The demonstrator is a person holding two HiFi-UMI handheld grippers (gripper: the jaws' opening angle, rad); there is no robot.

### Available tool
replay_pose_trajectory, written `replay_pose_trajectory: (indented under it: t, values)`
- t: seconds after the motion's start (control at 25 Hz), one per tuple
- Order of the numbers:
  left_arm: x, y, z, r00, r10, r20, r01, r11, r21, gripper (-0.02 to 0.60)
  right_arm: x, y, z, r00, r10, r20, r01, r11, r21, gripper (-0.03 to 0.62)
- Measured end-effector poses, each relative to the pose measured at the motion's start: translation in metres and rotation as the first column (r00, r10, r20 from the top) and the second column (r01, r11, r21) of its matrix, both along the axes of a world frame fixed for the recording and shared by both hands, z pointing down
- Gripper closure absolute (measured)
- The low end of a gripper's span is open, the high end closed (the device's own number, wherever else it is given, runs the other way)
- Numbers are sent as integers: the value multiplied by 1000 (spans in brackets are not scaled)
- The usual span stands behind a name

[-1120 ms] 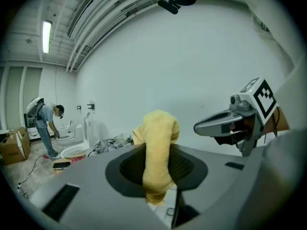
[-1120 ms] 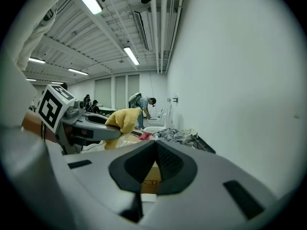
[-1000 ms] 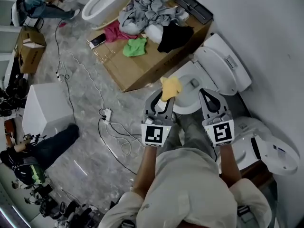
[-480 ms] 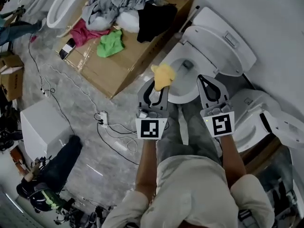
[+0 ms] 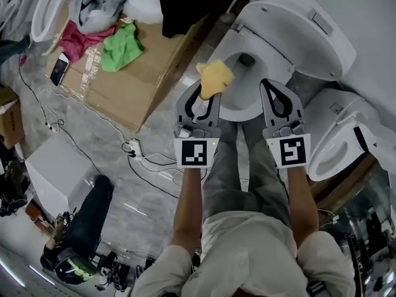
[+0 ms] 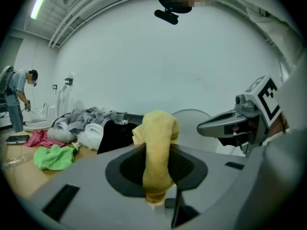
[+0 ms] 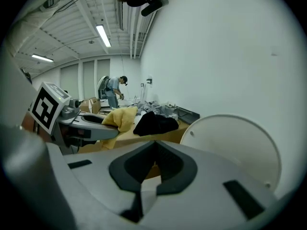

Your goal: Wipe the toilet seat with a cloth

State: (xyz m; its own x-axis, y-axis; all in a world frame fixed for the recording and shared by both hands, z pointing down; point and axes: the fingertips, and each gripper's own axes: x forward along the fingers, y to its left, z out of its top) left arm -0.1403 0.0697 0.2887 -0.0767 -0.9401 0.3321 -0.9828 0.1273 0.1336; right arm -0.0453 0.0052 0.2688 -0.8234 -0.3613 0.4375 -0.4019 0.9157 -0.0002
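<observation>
The left gripper (image 5: pixel 201 98) pinches a yellow cloth (image 5: pixel 215 78) between its clenched jaws. The cloth bunches out past the tips, over the near left rim of the open toilet (image 5: pixel 247 107). The right gripper (image 5: pixel 270 86), jaws pressed together on nothing, hovers over the near right rim. Left of the toilet, clothes (image 5: pixel 99 8) lie on cardboard (image 5: pixel 133 82).

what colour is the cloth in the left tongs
Cloth is yellow; clearest in left gripper view.

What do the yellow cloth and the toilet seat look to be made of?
Yellow cloth: likely terry or microfibre, matte, with a fuzzy nap and soft folds. Toilet seat: probably hard plastic, possibly ceramic; glossy white, smooth, with an even sheen.
</observation>
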Motion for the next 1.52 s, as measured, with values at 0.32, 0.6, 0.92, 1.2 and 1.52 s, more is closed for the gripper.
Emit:
replay_pose_trajectory:
  t: [0.32,0.6,0.92,1.2,1.52]
  values:
    - [12,-5,57,999,47,-10,-47,998,-36,463,15,2,59,1000,19,-22,-19,999,-37,586]
    - [24,-21,98,996,84,-29,-85,994,-68,463,22,-6,103,999,36,-41,-38,997,-65,586]
    - [29,-46,149,988,149,-29,-151,983,-106,463,32,-14,152,994,48,-93,-58,993,-100,587]
    - [35,-63,192,978,208,-24,-209,964,-165,463,42,-17,197,986,52,-159,-74,988,-137,586]
    - [33,-79,233,971,238,-25,-238,945,-224,463,36,-24,235,984,69,-165,-94,985,-148,586]
